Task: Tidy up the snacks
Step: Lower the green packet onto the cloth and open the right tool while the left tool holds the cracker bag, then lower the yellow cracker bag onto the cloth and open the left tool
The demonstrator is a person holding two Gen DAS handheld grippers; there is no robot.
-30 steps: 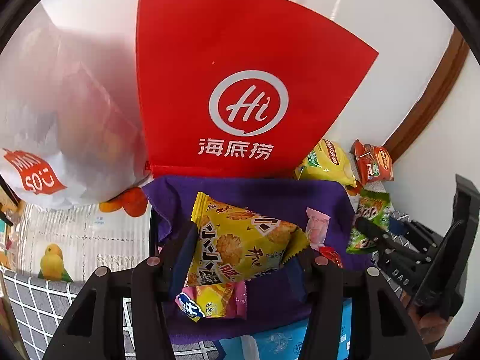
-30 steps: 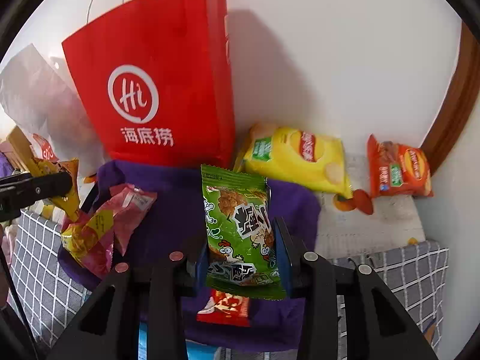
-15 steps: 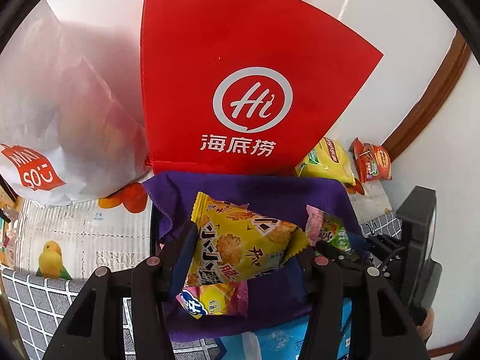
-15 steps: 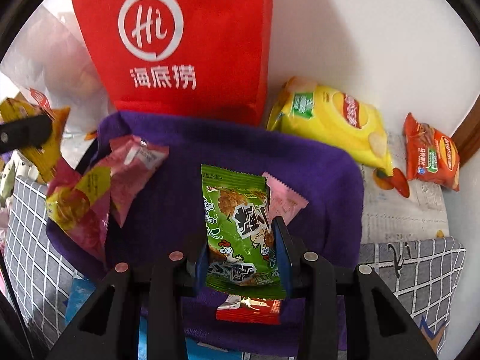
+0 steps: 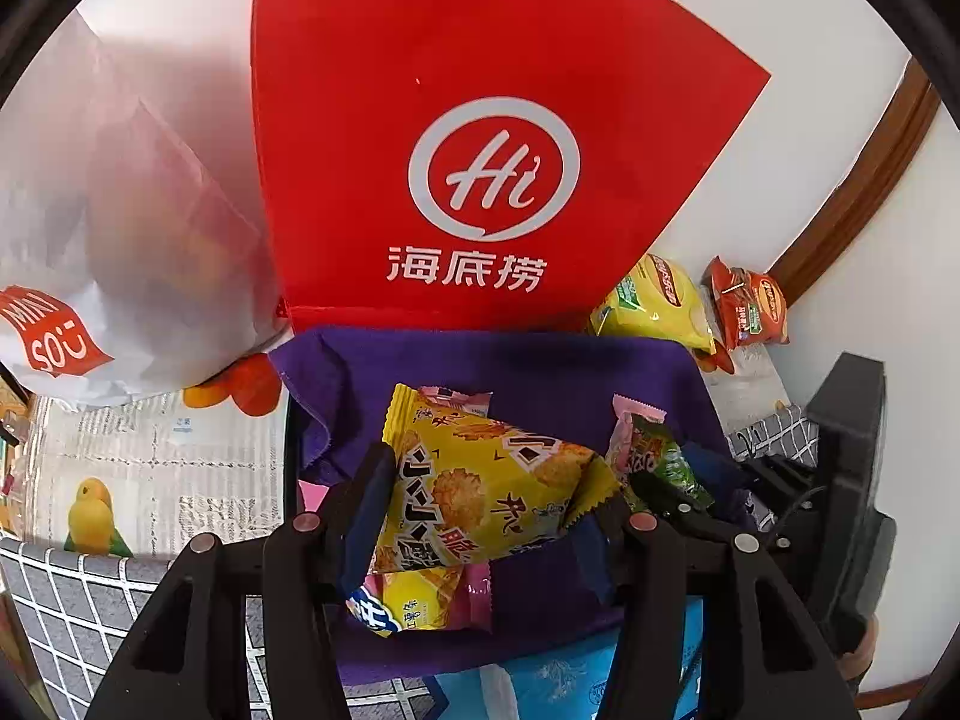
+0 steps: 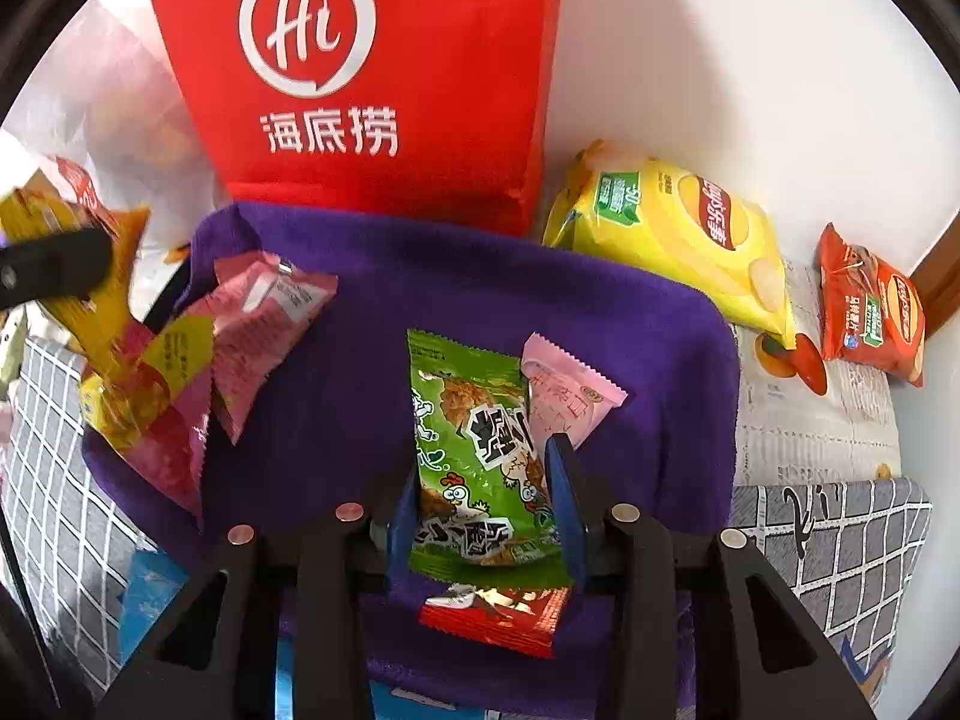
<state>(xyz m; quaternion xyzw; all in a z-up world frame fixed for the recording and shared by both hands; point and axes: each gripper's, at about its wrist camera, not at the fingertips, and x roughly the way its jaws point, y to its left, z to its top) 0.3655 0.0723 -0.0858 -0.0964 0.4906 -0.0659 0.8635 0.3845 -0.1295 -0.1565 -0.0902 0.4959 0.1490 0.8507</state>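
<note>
My left gripper [image 5: 486, 492] is shut on a yellow snack packet [image 5: 480, 474] and holds it above a purple cloth-lined bin [image 5: 540, 372]. My right gripper [image 6: 480, 468] has a green snack packet [image 6: 468, 420] between its blue pads. Its jaws are opening, though the pads still touch the packet's sides. The green packet hangs low over the purple cloth [image 6: 480, 276], next to a small pink packet [image 6: 564, 396] and above a red packet [image 6: 498, 618]. Pink packets [image 6: 264, 324] lie at the bin's left. In the left wrist view the right gripper [image 5: 672, 492] sits at the right.
A red paper bag [image 5: 480, 180] stands behind the bin against the white wall. A white plastic bag [image 5: 90, 240] is to its left. A yellow chip bag [image 6: 678, 234] and an orange chip bag [image 6: 870, 312] lie at the right. A grid-patterned tablecloth [image 6: 840, 540] surrounds the bin.
My right gripper came down over the purple bin with the green packet, bringing it beside the pink packet. My left gripper stayed put with the yellow packet.
</note>
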